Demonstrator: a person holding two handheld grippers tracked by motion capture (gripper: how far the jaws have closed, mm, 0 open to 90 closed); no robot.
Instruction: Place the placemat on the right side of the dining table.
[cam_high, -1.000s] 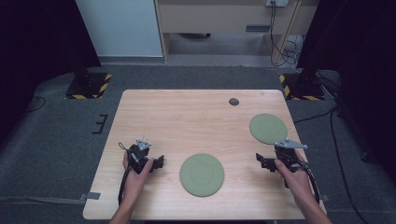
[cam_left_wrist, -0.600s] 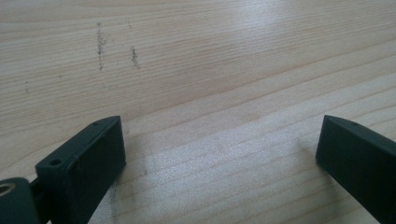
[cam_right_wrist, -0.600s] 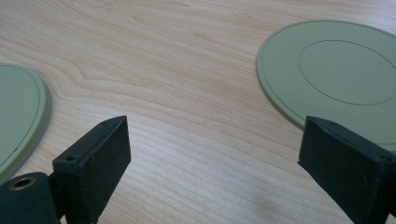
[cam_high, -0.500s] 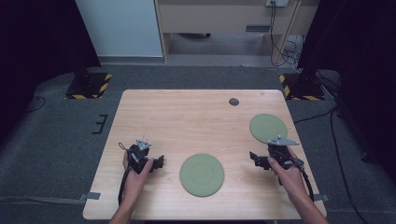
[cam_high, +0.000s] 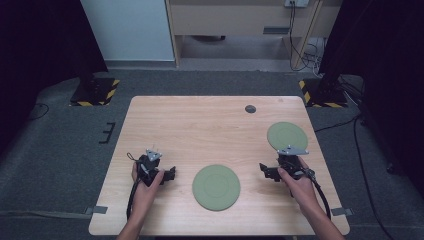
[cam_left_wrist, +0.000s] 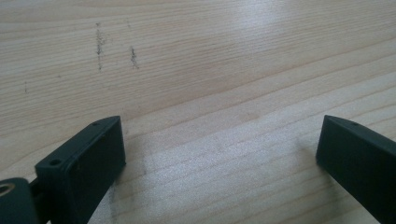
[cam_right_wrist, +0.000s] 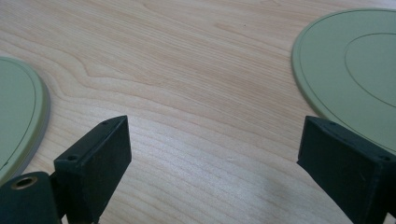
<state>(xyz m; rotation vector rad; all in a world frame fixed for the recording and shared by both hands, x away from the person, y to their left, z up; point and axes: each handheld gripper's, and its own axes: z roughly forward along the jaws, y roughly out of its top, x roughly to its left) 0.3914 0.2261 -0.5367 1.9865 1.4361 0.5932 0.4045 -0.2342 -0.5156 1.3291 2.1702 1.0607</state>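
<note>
Both grippers sit low over the near half of the table (cam_high: 200, 125), each held in one hand. Left gripper (cam_high: 169, 174) is near the left front edge, jaws spread wide, nothing between them, bare wood grain with a few dark scuff marks (cam_left_wrist: 99, 44) ahead of it. Right gripper (cam_high: 264, 170) is at the right front, jaws also spread wide and holding nothing, pointing toward the table's middle. Large green plate (cam_high: 216, 187) lies flat at front centre, between the two grippers, near both but touched by neither; its rim shows at the left edge of the right gripper view (cam_right_wrist: 18, 116). Small green plate (cam_high: 287, 135) lies flat farther back on the right, just beyond the right gripper's grey top plate, and shows at the right in the right gripper view (cam_right_wrist: 355, 70), close to the right jaw, not touching. Small dark round disc (cam_high: 250, 108) sits near the far edge. Beyond the table, grey floor (cam_high: 60, 130) and a wooden cabinet (cam_high: 225, 20).
</note>
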